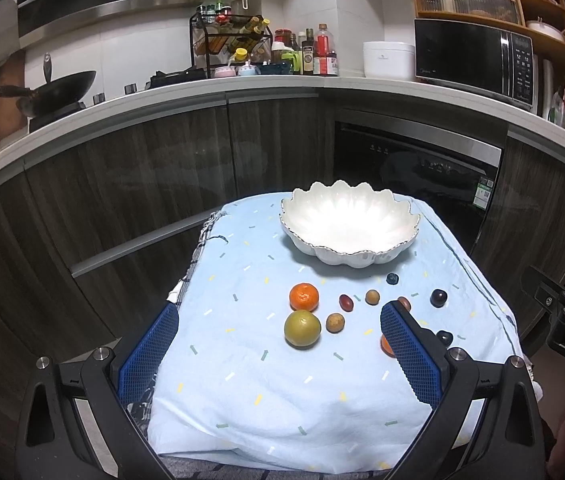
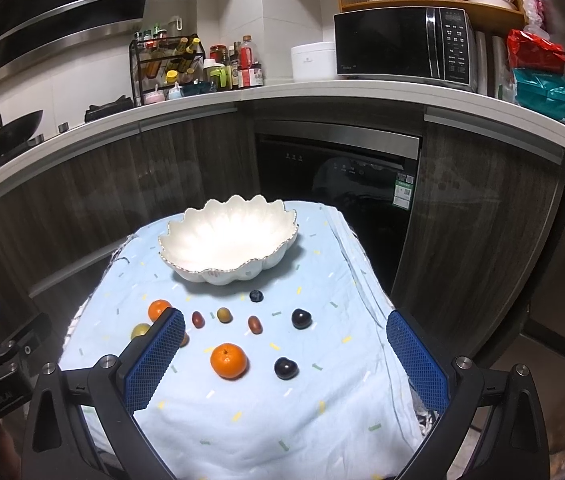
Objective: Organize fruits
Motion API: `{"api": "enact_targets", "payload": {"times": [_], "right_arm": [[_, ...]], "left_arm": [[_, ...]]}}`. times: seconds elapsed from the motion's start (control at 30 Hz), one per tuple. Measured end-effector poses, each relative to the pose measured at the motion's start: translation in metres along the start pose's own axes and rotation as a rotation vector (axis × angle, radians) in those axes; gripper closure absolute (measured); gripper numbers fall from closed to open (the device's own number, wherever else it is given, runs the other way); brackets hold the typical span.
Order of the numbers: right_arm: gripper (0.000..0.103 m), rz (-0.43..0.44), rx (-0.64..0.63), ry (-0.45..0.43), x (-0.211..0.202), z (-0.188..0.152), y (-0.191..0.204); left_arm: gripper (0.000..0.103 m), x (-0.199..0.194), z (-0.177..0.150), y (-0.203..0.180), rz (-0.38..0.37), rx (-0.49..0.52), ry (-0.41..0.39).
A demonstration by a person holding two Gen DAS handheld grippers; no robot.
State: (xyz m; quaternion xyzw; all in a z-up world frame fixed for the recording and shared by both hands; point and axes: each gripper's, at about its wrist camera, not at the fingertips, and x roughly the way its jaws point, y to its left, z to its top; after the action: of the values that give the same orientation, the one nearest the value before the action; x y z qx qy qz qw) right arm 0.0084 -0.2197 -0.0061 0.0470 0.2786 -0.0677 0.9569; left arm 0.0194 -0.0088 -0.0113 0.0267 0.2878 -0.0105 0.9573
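Fruits are all loose on the light blue cloth (image 2: 266,420), in front of the white scalloped bowl (image 2: 228,240), none in it. The near mandarin (image 2: 228,360) and a dark plum (image 2: 286,368) sit between the right gripper (image 2: 286,364) fingers, untouched. The left gripper (image 1: 278,340) frames the green citrus (image 1: 302,328) and another mandarin (image 1: 304,297). Both grippers spread wide, holding nothing.

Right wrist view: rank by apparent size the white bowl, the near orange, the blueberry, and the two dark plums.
1. white bowl
2. near orange
3. The two dark plums, near and far: they look about alike, and the near one sits closer to the camera, so no ranking.
4. blueberry
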Motion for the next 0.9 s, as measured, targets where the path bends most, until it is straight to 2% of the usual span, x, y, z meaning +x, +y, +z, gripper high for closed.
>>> {"api": "enact_targets", "payload": {"times": [0.37, 0.6, 0.9], "right_arm": [[0.001, -0.01, -0.001, 0.02, 0.017, 0.002, -0.002], [0.001, -0.032, -0.021, 0.015, 0.025, 0.004, -0.003], [0.001, -0.016, -0.036, 0.037, 0.042, 0.005, -0.002]], "left_arm": [[0.0, 0.02, 0.006, -0.014, -0.015, 0.077, 0.017], [0.0, 0.032, 0.008, -0.022, -0.02, 0.104, 0.029], [0.0, 0.048, 0.009, -0.022, -0.024, 0.117, 0.046]]}}
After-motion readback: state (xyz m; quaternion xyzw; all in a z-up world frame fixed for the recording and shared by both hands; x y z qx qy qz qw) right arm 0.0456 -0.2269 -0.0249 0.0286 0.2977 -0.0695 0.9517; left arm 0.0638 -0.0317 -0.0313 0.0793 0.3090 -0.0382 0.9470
